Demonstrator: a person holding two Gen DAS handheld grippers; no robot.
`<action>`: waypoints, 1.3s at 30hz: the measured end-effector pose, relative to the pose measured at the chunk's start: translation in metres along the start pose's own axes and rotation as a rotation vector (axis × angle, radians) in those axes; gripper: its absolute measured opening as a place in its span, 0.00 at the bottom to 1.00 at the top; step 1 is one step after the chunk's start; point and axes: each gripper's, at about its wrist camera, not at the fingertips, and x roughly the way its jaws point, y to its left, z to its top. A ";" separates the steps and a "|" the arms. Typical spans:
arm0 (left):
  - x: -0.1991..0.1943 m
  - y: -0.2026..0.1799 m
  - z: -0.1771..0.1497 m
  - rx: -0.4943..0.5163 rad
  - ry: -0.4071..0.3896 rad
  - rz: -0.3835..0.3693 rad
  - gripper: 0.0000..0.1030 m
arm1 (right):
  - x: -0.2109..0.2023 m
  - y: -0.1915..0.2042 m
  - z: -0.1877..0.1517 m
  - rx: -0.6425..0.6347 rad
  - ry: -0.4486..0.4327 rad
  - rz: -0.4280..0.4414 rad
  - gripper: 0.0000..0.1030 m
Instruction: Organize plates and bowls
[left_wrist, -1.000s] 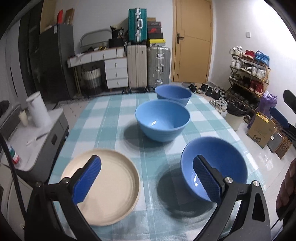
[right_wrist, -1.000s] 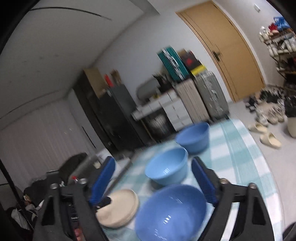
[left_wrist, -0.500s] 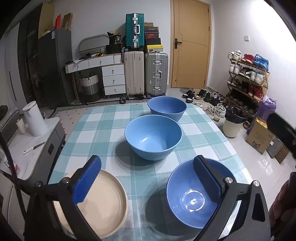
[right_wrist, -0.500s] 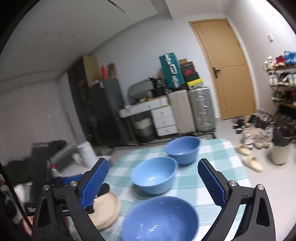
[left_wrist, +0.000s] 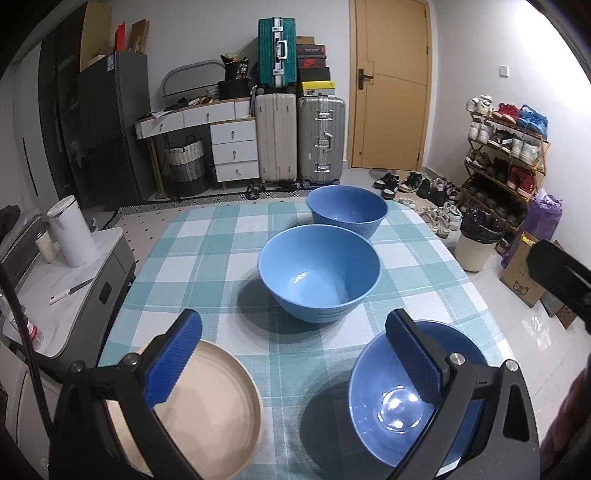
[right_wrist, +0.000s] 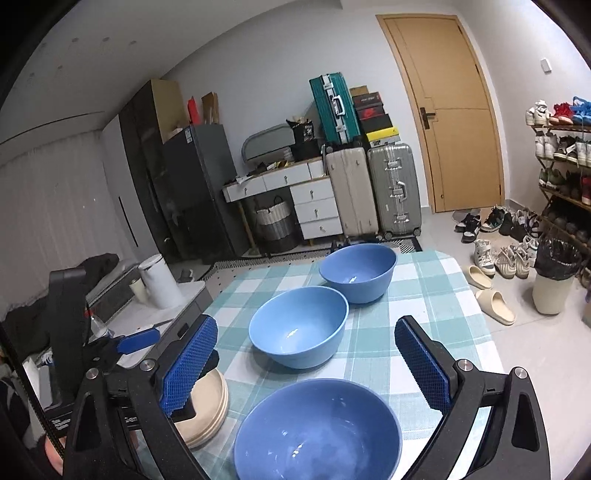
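Three blue bowls in a row on checked table (left_wrist: 221, 266): near bowl (right_wrist: 317, 432), middle bowl (left_wrist: 319, 271), far bowl (left_wrist: 347, 208). Cream plates (right_wrist: 207, 410) stacked at near-left edge. Left claw (left_wrist: 293, 358) spread, empty, above plates and near bowl. Right claw (right_wrist: 306, 369) spread wide, empty, over near bowl.

Left gripper (left_wrist: 293, 354): black frame, two arms, blue cross-hatched pads (left_wrist: 173, 362), silver screws at arm joints. Right gripper (right_wrist: 306, 365): same build, blue textured pads (right_wrist: 188, 363), silver screws, black cable along left edge.
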 end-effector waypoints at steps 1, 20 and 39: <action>0.001 0.001 0.001 -0.003 0.002 -0.002 0.98 | 0.002 0.000 0.002 0.012 0.019 0.000 0.96; 0.063 0.038 0.030 -0.033 0.112 0.036 0.98 | 0.053 -0.019 0.050 0.158 0.128 0.098 0.94; 0.174 0.051 0.050 -0.075 0.275 0.042 0.98 | 0.225 -0.075 0.030 0.240 0.513 0.014 0.71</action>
